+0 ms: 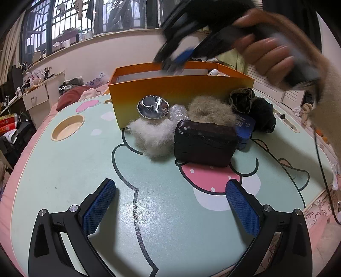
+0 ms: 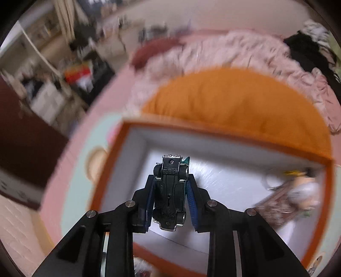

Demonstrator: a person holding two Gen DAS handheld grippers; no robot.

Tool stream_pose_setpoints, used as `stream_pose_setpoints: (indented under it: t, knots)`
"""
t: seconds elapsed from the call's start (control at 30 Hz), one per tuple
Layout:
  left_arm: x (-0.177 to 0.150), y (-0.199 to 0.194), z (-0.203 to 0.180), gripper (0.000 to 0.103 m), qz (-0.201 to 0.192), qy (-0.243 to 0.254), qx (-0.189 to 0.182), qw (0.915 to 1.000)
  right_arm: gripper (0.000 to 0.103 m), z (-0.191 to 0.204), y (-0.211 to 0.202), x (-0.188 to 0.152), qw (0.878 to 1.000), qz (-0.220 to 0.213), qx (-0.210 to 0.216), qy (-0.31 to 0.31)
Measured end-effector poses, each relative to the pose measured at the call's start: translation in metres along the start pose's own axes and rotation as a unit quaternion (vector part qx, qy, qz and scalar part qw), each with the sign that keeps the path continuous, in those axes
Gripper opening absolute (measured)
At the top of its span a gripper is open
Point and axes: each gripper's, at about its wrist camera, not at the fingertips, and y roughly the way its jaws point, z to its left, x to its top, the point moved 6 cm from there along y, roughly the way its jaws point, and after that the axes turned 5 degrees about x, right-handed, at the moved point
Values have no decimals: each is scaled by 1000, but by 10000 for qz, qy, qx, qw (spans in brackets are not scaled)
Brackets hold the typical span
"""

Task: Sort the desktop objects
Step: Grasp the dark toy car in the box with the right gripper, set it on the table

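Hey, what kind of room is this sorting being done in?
Most likely a lived-in bedroom. The pastel cartoon-printed lap table seems to sit on a bed with rumpled pink bedding, a white desk with a drawer stands by the barred window, and clothes lie scattered around.

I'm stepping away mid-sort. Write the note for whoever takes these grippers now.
Right gripper: jaws shut on a toy car, held above the orange box.
Left gripper: open, empty, low over the table.
Done: a few small items already lie in the box.
Left: drop the car in; then white puff, beige puff, dark block, silver cup, blue tin, black fabric.
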Motion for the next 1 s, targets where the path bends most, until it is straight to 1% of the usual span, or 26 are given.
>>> stream_pose_setpoints:
  t: [0.07,0.13,0.2,0.23,0.27,0.3,0.37,0.4,0.43,0.47,0.5,0.57,0.67,0.7,0.73,0.77,0.8,0.83,0.87,0.9,0.93,1.0]
  knots:
    - [0,0,0,103,1,1,0,10000,27,4,-44,-4,9988,-476,53,-105]
    - [0,0,0,103,2,-1,0,10000,27,10,-86,-20,9954,-911,86,-267]
    - [0,0,0,103,5,3,5,10000,27,15,-118,-47,9911,-1265,-31,-415]
    - [0,1,0,103,6,3,6,10000,27,22,-131,-71,9896,-1332,-103,-531]
    - [0,1,0,103,6,2,7,10000,27,21,-136,-90,9894,-1320,-170,-588]
    - [0,1,0,103,7,1,9,10000,27,19,-137,-107,9901,-1254,-228,-580]
    - [0,1,0,103,8,3,17,10000,27,4,-124,-145,9939,-994,-364,-315]
    - [0,1,-1,103,12,4,22,10000,27,-5,-114,-157,9946,-888,-510,-172]
    - [0,1,-1,103,14,5,25,10000,27,-12,-105,-174,9942,-770,-753,-33]
    - [0,1,0,103,15,6,26,10000,27,-17,-98,-185,9940,-690,-851,50]
    - [0,1,0,103,16,3,25,10000,27,-21,-90,-194,9942,-625,-858,142]
    - [-1,1,0,103,16,3,31,10000,27,-26,-81,-201,9937,-652,-849,332]
    - [-1,2,0,103,15,0,30,10000,28,-33,-82,-192,9883,-840,-1222,362]
    - [-1,2,0,103,15,1,31,10000,30,-34,-80,-187,9876,-885,-1244,361]
    - [-1,2,0,103,17,2,31,10000,33,-35,-80,-183,9873,-992,-1178,389]
    - [-1,2,0,103,18,1,29,10000,42,-37,-80,-179,9862,-1133,-1127,431]
    - [-1,2,0,103,18,-1,28,10000,57,-37,-82,-180,9841,-1275,-1152,446]
    - [-1,3,0,103,19,-2,27,10000,65,-36,-86,-183,9813,-1423,-1220,434]
    - [-1,3,0,103,18,-3,30,10000,79,-34,-90,-185,9795,-1526,-1257,395]
    - [-1,3,0,103,18,-4,32,10000,86,-31,-97,-189,9777,-1641,-1270,311]
    - [-1,3,0,103,18,-3,34,10000,87,-31,-104,-191,9757,-1753,-1300,186]
    - [-1,3,0,103,17,-5,32,10000,96,-26,-113,-199,9728,-1800,-1461,19]
